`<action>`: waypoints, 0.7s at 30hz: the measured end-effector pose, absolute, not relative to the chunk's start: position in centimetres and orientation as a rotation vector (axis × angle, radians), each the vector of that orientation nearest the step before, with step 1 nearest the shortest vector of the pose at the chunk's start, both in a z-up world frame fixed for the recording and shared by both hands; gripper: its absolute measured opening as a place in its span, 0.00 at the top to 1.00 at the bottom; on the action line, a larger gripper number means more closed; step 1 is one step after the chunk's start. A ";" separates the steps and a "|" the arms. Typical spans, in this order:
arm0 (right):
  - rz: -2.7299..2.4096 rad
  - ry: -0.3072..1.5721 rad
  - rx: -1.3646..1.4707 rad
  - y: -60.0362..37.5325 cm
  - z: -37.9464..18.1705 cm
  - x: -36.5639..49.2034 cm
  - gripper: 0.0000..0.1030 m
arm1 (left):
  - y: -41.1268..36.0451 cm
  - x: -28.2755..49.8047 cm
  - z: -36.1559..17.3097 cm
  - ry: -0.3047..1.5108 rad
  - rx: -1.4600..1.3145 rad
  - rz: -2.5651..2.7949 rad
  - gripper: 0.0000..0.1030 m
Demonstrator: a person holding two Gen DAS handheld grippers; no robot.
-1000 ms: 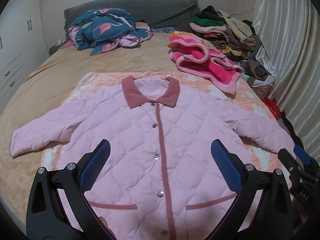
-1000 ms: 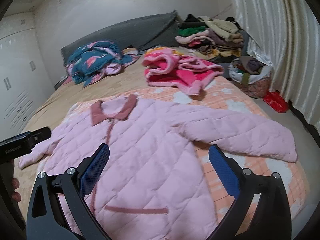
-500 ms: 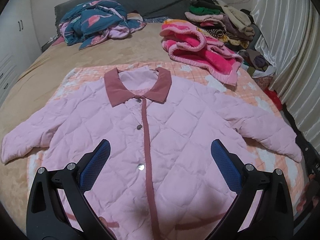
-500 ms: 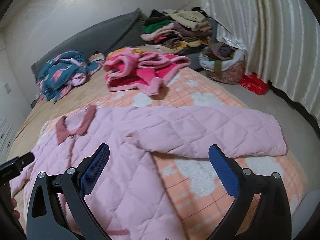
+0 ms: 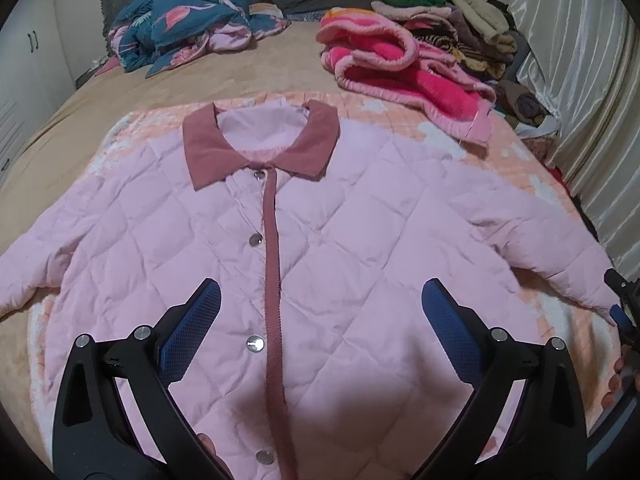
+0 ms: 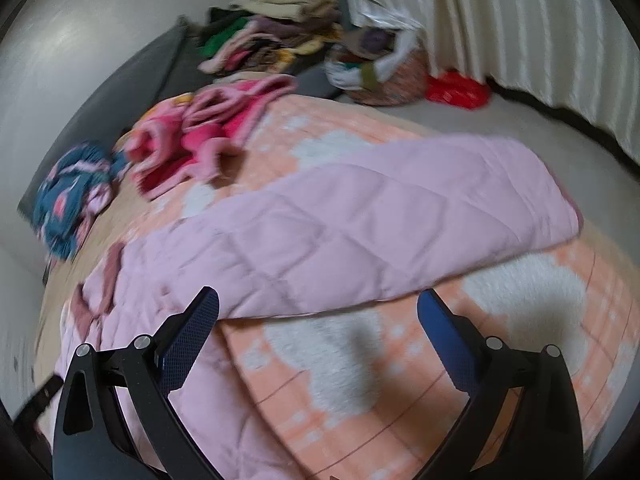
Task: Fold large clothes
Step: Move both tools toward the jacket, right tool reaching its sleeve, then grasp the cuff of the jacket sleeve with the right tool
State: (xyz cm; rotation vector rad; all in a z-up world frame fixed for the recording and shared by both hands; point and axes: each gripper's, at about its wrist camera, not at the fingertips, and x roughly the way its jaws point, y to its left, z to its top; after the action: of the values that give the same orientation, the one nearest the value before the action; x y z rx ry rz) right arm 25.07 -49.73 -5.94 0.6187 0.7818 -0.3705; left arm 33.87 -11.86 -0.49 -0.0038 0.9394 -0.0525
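A pink quilted jacket [image 5: 340,240] with a dusty-rose collar and placket lies flat and buttoned on the bed, both sleeves spread out. My left gripper [image 5: 320,304] hovers open over its lower front, empty. My right gripper [image 6: 316,312] is open too, just short of the jacket's right sleeve [image 6: 400,224], which lies across an orange and white blanket [image 6: 360,360]. The right wrist view is blurred by motion. The right gripper [image 5: 622,312] also shows at the right edge of the left wrist view, beyond the sleeve cuff, with fingers of a hand under it.
A pink fleece garment [image 5: 400,60] lies behind the jacket, a blue flamingo-print quilt [image 5: 180,28] by the grey headboard. A clothes pile [image 5: 448,16] sits at the far right. Beside the bed are a filled basket [image 6: 380,68], a red bag [image 6: 456,90] and curtains [image 6: 520,32].
My left gripper has moved forward over the jacket, closer to the collar. My right gripper has swung right and down to the right sleeve. Both stay open.
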 end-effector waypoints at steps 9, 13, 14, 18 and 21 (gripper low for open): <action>-0.527 0.794 0.693 -54.0 -9.6 25.5 0.04 | -11.6 35.1 -3.1 0.965 0.008 -0.028 0.09; -0.569 0.787 0.774 -56.1 -11.0 26.0 0.04 | -11.1 35.6 -4.0 0.975 0.008 -0.020 0.09; -0.572 0.783 0.825 -56.9 -11.6 26.1 0.04 | -10.8 35.6 -4.1 0.975 0.008 -0.018 0.09; -0.602 0.725 0.899 -59.0 -12.2 26.4 0.04 | -9.6 35.8 -4.3 0.969 0.000 -0.008 0.09; -0.604 0.673 0.958 -60.6 -12.6 26.6 0.06 | -8.6 36.0 -4.1 0.962 -0.003 0.007 0.09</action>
State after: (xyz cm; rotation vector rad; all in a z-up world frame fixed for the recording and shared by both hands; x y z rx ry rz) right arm 26.61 -60.64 -12.58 0.9578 0.6733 -0.6042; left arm 35.96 -8.57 -4.10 -0.0027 0.9622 0.0075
